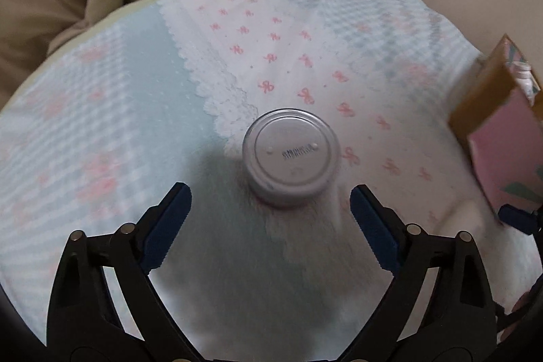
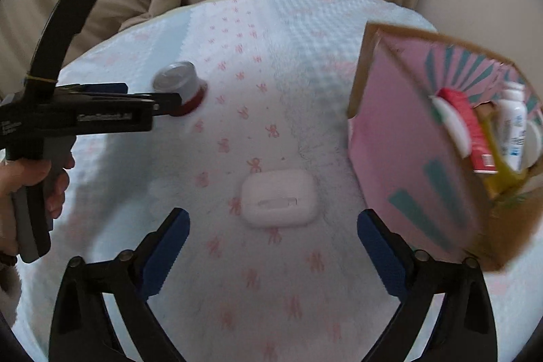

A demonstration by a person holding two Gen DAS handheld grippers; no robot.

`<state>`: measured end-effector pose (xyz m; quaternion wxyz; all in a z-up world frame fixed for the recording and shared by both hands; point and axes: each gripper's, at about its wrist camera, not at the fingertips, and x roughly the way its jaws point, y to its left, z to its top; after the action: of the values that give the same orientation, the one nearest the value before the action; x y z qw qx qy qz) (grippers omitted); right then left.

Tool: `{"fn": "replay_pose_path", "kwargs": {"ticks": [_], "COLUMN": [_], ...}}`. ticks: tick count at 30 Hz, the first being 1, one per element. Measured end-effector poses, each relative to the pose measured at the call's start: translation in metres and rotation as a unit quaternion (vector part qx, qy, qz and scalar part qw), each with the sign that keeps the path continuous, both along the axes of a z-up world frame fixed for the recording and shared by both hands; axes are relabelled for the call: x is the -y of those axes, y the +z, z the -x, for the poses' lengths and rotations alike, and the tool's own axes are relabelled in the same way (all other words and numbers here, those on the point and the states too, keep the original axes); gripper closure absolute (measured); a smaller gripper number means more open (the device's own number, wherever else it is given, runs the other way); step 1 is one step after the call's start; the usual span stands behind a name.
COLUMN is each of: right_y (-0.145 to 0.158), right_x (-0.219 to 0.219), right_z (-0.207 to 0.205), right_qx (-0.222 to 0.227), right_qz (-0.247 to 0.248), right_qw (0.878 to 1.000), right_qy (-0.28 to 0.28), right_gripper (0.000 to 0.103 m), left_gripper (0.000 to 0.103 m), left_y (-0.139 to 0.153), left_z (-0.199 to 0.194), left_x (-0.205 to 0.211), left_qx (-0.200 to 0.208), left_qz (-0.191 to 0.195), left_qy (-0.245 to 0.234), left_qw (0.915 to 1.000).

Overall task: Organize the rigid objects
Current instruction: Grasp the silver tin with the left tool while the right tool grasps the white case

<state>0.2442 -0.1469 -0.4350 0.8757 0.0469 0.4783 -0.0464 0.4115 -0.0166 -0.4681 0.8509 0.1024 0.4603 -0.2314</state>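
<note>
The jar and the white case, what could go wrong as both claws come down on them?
1. The jar stands upside down on soft cloth, ahead of the open left claw; a nudge could tip it.
2. The case is smooth and rounded, so the open right claw may squeeze it out.
3. The box leans, already holding bottles; a bump could spill them.

Little is reading clearly. The jar (image 1: 291,155) is showing a short line of dark print on its upturned base, too blurred to make out. The left gripper (image 2: 163,106) is bearing pale lettering along its black body, also illegible.
</note>
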Motion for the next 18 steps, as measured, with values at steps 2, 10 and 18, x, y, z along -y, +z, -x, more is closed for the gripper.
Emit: {"fn": "replay_pose_path", "kwargs": {"ticks": [2,10,18], "right_y": [-0.016,-0.028,-0.029], "right_x": [0.001,-0.002,-0.001], "right_z": [-0.009,-0.019,-0.018], "right_qx": [-0.002,0.005,0.007], "right_qz": [0.002,0.038,0.044], "right_qw": [1.000,0.999,0.999], "right_qy": [-0.002,0.006,-0.004], "right_gripper": [0.015,0.043,0.047], "left_gripper": [0.009,0.038,0.052], "left_y": [-0.008,-0.011,-0.006], "left_z": [-0.005,-0.016,-0.016], "left_x": [0.004,0.015,0.017], "left_qx": [0.005,0.031,0.034], "left_qz": [0.002,0.005,0.007], "left_qy": [-0.004,-0.023,-0.033], "left_qw": [1.0000,0.9992,0.9988]}}
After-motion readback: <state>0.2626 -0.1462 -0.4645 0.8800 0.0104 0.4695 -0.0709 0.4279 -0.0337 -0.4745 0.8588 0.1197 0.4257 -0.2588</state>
